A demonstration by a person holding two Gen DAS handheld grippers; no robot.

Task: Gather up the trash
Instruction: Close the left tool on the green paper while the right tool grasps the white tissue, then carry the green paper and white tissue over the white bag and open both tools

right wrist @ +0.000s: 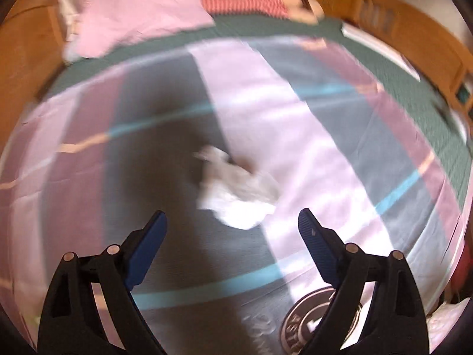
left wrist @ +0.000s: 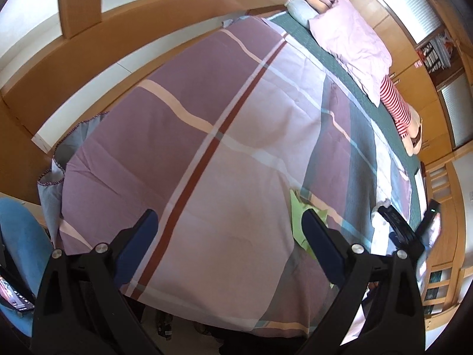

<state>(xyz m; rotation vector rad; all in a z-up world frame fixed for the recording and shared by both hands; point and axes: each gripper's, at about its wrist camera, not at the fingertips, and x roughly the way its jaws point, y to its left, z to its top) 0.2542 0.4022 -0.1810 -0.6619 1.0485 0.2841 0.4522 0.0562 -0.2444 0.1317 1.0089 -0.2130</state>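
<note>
Quilt is being spread over the bed, a pillow lying at its far end with a striped item beside it. Crumpled tissue is lying on the quilt, ahead of the right gripper and between its spread fingers. A flat scrap is lying beside the left gripper's right finger.

A plaid quilt in mauve and pale pink covers the bed, a green sheet showing beyond it; a pink pillow lies at the head, a red-striped cloth beside it, wooden panelling behind
</note>
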